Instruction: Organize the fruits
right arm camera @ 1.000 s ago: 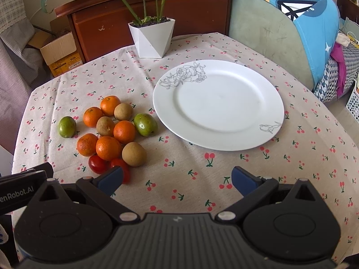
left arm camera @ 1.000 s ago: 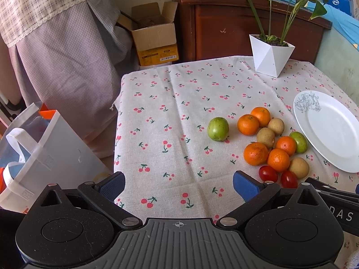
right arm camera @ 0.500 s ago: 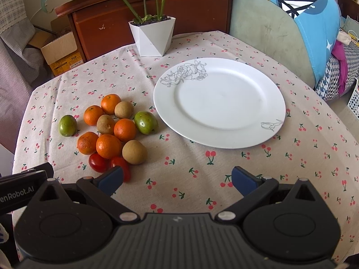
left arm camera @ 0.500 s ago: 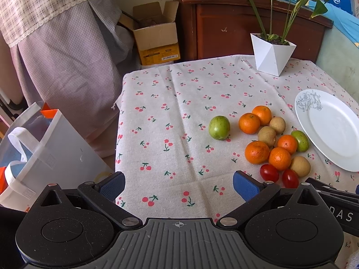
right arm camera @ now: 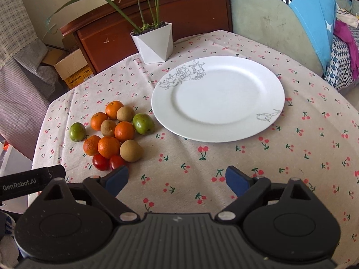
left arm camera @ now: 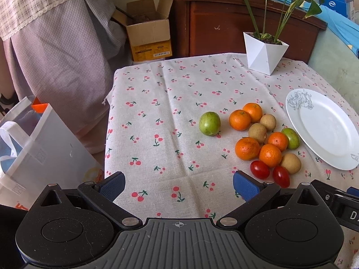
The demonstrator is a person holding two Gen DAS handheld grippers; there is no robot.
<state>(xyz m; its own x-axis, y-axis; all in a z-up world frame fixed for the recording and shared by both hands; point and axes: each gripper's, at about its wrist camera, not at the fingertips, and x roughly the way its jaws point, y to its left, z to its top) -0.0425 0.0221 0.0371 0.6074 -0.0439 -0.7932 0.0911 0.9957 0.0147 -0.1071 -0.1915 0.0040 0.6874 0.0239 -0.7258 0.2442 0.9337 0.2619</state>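
Observation:
A cluster of fruit lies on the cherry-print tablecloth: several oranges (right arm camera: 109,147), brown round fruits (right arm camera: 131,150), two green fruits (right arm camera: 143,123) and two red tomatoes (right arm camera: 100,162). One green fruit (left arm camera: 209,123) sits apart on the left of the heap. An empty white plate (right arm camera: 264,112) with grey flower drawings lies to the right of the fruit. My right gripper (right arm camera: 177,180) hovers over bare cloth near the front edge, its jaws closing with nothing between them; its left finger is close to the tomatoes. My left gripper (left arm camera: 178,185) stands open and empty over cloth, left of the heap.
A white faceted planter (right arm camera: 154,42) with a green plant stands at the table's back. Behind it is a wooden cabinet (left arm camera: 224,22) and a cardboard box (left arm camera: 149,38). A white bag (left arm camera: 29,148) stands off the table's left edge. A blue-covered sofa (right arm camera: 303,11) is at the right.
The right gripper has shifted and turned, so the plate and fruit sit differently in its view, and its jaws have narrowed a little. The left gripper has stayed put.

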